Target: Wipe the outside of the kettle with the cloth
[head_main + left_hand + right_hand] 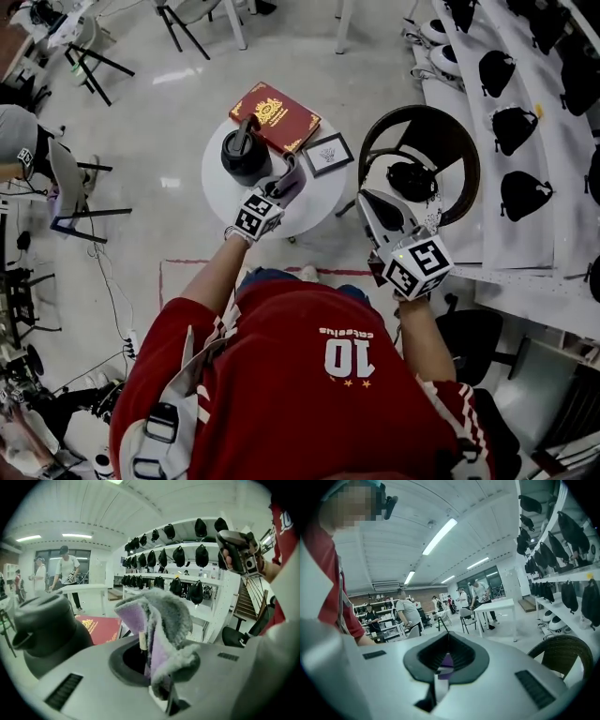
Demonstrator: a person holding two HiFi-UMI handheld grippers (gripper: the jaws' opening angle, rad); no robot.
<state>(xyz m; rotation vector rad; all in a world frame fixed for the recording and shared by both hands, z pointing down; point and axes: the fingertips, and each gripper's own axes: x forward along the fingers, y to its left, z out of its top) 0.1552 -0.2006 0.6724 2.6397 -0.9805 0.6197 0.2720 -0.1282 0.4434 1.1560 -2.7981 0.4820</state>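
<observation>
1. Purple-and-grey cloth (161,620) is bunched between the clamped jaws of the left gripper (284,185), with one fold standing up above them.
2. Just left of the cloth, the black kettle (246,152) stands upright on the round white table (314,208). Cloth and kettle are close, but I cannot tell whether they touch.
3. Farther back on the table lie a red book (277,115) and a small framed card (328,153).
4. Well to the right, off the table by the wicker chair (464,178), the right gripper (372,203) hangs with its jaws together on nothing.
5. Wiping seems about to begin. The next move calls for pressing the cloth to the kettle's side and sweeping round it gently, perhaps with the right gripper steadying the kettle.
</observation>
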